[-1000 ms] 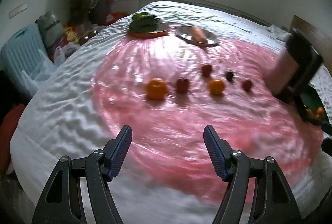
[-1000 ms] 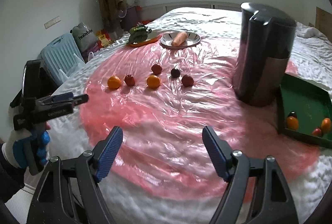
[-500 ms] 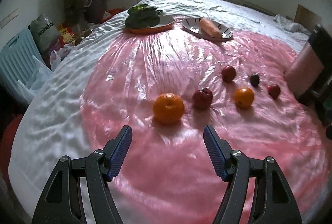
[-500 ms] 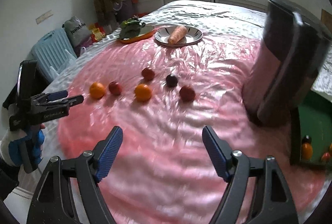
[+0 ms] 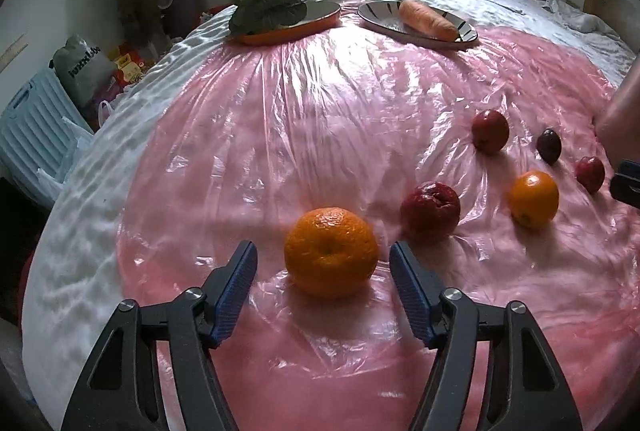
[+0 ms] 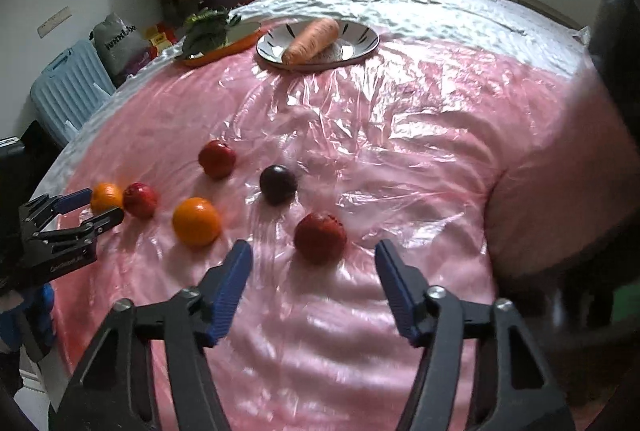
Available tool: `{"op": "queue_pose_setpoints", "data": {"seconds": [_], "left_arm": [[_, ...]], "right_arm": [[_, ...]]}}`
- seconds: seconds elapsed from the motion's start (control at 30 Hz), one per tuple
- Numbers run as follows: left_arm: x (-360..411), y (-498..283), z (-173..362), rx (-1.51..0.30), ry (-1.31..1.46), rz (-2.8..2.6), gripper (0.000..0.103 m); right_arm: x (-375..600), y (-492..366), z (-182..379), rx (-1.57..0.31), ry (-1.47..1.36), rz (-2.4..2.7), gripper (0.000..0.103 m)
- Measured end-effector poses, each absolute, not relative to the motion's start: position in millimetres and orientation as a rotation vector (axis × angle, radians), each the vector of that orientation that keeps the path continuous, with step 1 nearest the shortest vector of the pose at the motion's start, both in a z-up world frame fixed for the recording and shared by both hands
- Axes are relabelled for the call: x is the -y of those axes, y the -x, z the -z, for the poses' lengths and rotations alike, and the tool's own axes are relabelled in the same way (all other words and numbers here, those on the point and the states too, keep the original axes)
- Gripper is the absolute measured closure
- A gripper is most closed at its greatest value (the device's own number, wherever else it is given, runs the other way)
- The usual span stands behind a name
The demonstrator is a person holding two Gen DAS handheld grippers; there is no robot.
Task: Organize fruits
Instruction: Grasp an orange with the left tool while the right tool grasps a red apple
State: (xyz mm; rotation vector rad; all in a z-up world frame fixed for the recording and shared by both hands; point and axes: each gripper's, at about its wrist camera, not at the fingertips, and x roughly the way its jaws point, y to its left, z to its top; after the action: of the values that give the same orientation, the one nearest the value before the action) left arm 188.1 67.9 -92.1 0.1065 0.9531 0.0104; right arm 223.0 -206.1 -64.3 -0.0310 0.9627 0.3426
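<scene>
Left wrist view: looking steeply down along its fingers, sitting close over the large orange (image 5: pixel 331 252) on the pink plastic sheet (image 5: pixel 320 103).
Right wrist view: tilting down likewise, hovering near a red fruit (image 6: pixel 320 238).
Facing: both aiming toward the far wall.
Shared: both taking in the fruits, the carrot plate (image 6: pixel 360 43), the greens.

Carrot (image 5: pixel 427 18) on striped plate (image 5: pixel 376 19), greens (image 5: pixel 266 5), blue suitcase (image 6: pixel 66 87)
</scene>
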Motion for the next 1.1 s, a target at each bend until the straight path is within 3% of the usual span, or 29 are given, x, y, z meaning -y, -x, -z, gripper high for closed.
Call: {"op": "queue_pose_setpoints", "data": {"seconds": [0.07,0.13,0.27,1.1], "left_arm": [[-68,-190,95,-0.959,-0.105,-0.006,0.049],[-67,-191,97,-0.964,-0.104,0.001,0.056],[-68,-190,98,-0.962,-0.096,0.005,0.062],[-95,-187,93,-0.939,0.08,0.083,0.064]], "right_arm": [[205,-229,69,-0.962,0.03,-0.346,0.0],[204,-235,74,-0.973,0.023,-0.353,0.015],[204,-241,82,-0.992,0.015,-0.37,0.036],[198,-248,85,-1.001,0.031,-0.383,0.043]]}}
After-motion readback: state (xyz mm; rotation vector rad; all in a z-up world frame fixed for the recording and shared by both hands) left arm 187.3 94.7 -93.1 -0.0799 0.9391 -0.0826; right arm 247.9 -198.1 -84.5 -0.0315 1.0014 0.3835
